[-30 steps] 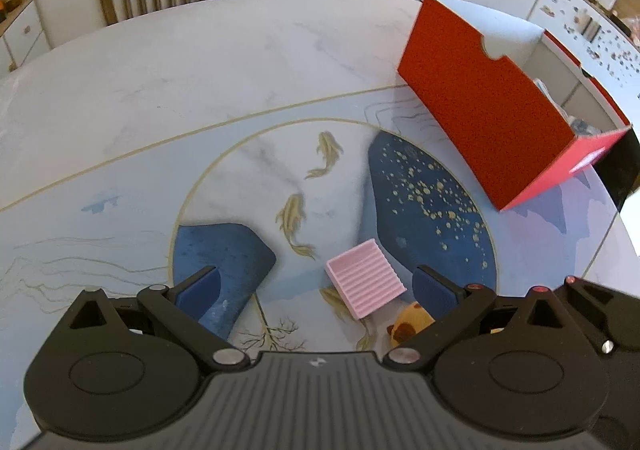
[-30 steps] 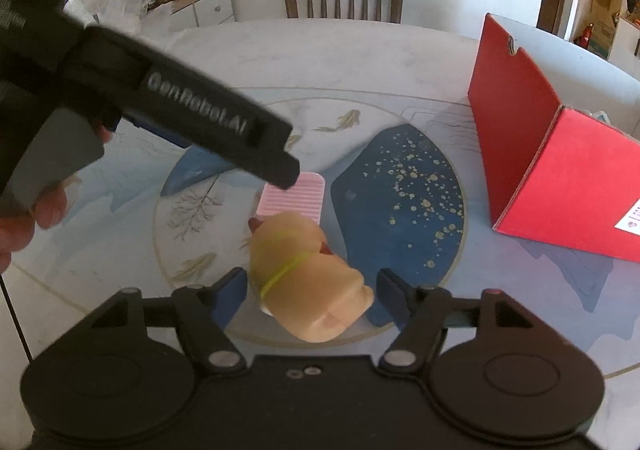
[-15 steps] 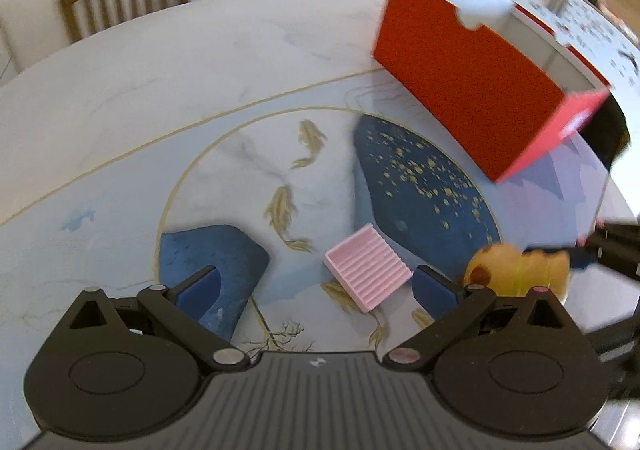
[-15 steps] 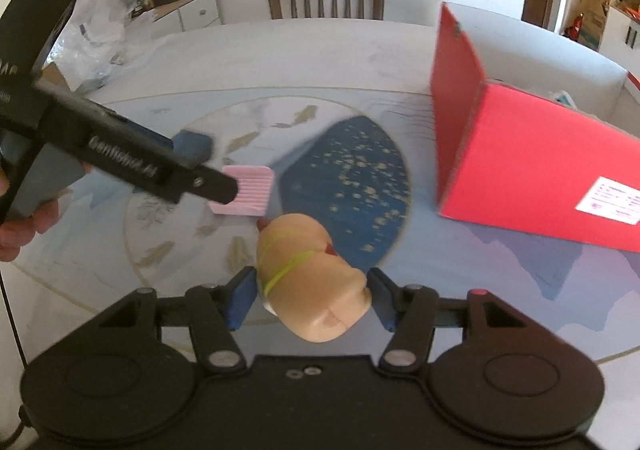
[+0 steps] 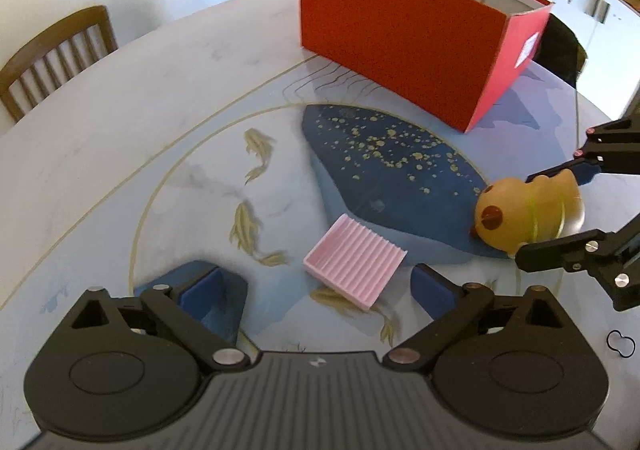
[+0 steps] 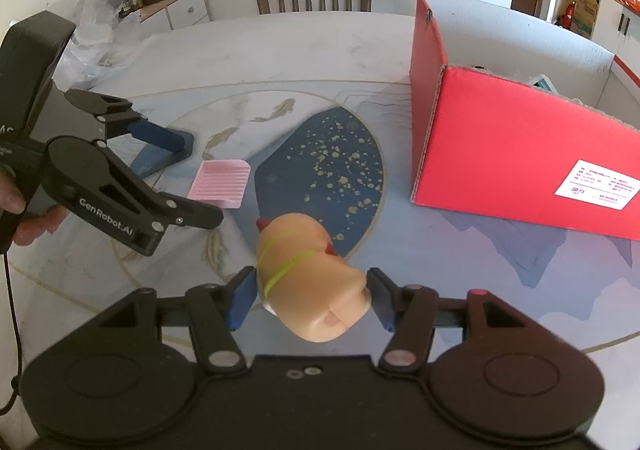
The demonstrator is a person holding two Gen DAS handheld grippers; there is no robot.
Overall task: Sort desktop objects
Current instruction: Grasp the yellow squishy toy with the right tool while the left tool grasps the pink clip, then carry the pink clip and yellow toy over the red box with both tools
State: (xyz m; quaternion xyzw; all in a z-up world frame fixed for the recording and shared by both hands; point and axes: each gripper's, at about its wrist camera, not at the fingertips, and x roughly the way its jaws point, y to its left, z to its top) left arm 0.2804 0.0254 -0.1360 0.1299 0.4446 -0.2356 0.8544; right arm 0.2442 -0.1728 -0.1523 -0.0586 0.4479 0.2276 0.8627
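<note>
Since the earlier frame the right gripper (image 6: 310, 296) has carried the yellow duck toy (image 6: 308, 282) off the table's centre and rightward toward the red cardboard box (image 6: 520, 166), while the left gripper (image 5: 316, 286) has rolled and dropped closer over the pink ridged soap dish (image 5: 354, 264).

The right gripper's jaws stand about half open and clamp the duck toy from both sides, its body pinched between the 2 blue pads; in the left wrist view the duck (image 5: 528, 210) hangs clear above the blue patch painted on the round table (image 5: 120, 130), at the right edge of the scene. The left gripper's jaws are nearly at their widest and are closing; the soap dish lies between them, flat on the table and tilted diagonally, with neither pad touching it.

2 steps seem to run at once: the duck's transfer to the box, and the approach to the soap dish. The box stands at the far right with its top open, something already inside though too hidden to name.

Next, the right hand probably has to lift the duck over the near red wall before letting go. The left needs to settle lower and square its pads to the dish's 2 long edges, since the dish is low and thin.
</note>
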